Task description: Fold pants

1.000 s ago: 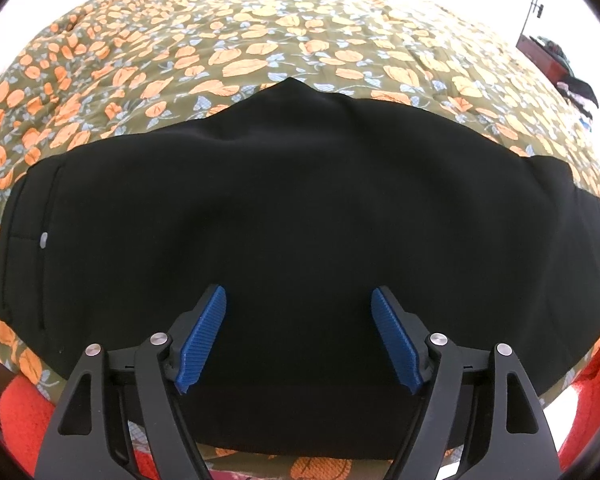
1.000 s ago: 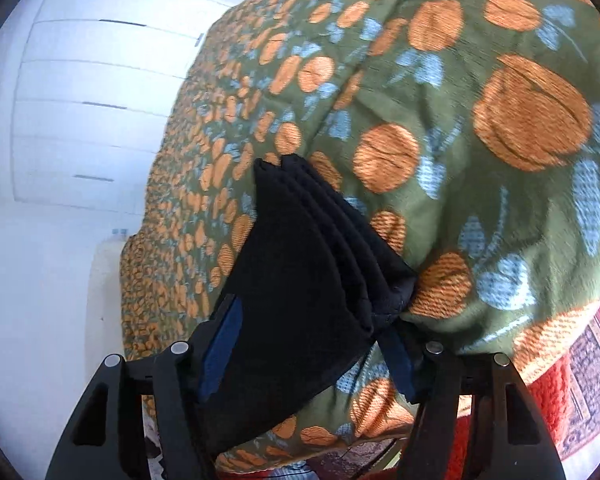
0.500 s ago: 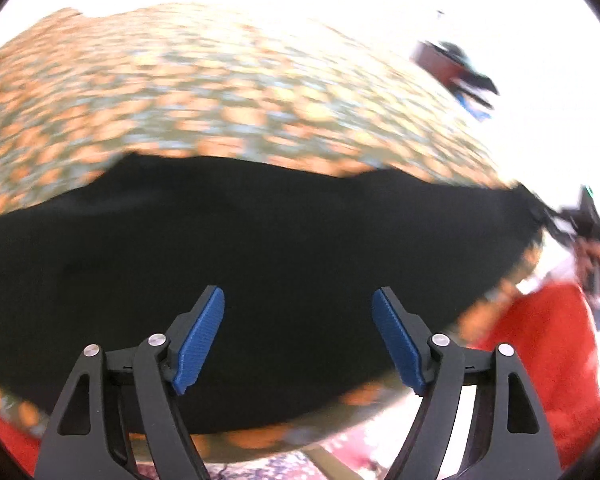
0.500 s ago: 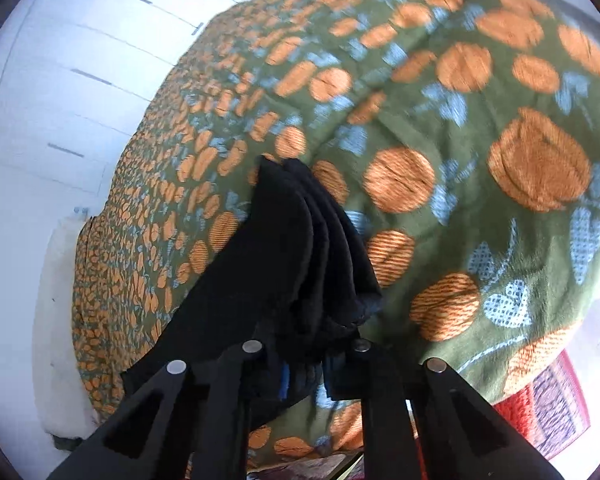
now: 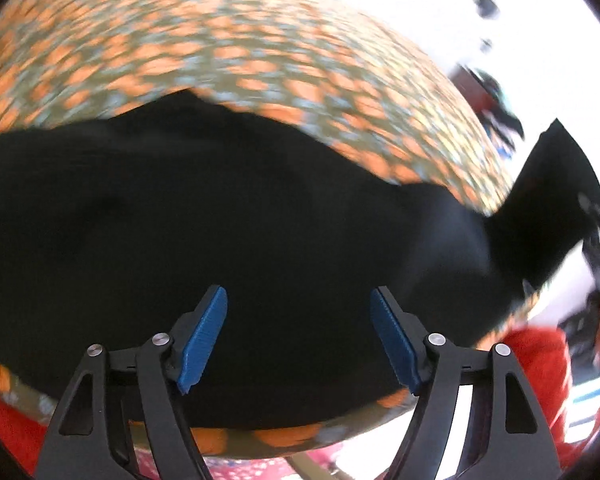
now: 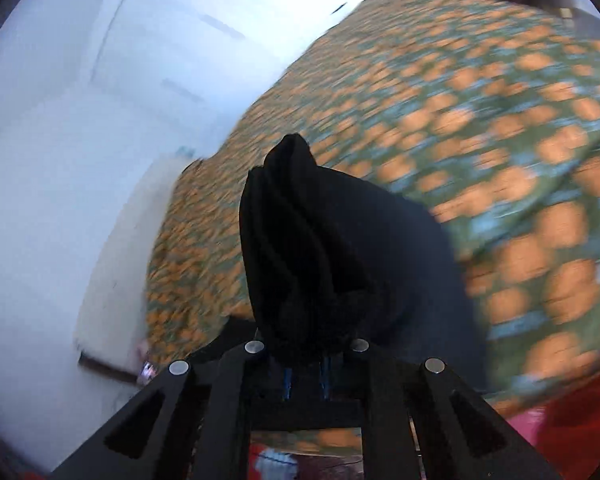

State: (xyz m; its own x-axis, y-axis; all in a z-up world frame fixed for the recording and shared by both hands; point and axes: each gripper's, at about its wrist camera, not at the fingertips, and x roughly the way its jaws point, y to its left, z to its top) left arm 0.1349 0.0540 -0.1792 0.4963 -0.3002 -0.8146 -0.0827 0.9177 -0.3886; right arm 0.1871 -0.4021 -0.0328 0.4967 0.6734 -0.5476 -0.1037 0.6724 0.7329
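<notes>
our right gripper [image 6: 306, 354] is clamped on the bunched cuff end of the black pants [image 5: 228, 232], lifting it clear of the floral bedspread [image 5: 204, 40] so that end can fold over. our left gripper [image 5: 299, 336] hangs with jaws wide and nothing between them, above the part lying flat on the bed, probably ready to pin it.

Black pants [image 5: 236, 216] against an olive-green bedspread [image 5: 228, 52] printed with orange blossoms and pale blue leaves. Blue ribbed pads [image 5: 204, 336] on black gripper fingers. Red fabric [image 5: 536, 356] at four o'clock in the left view. White panelled wall [image 6: 80, 92] at ten o'clock in the right view.
</notes>
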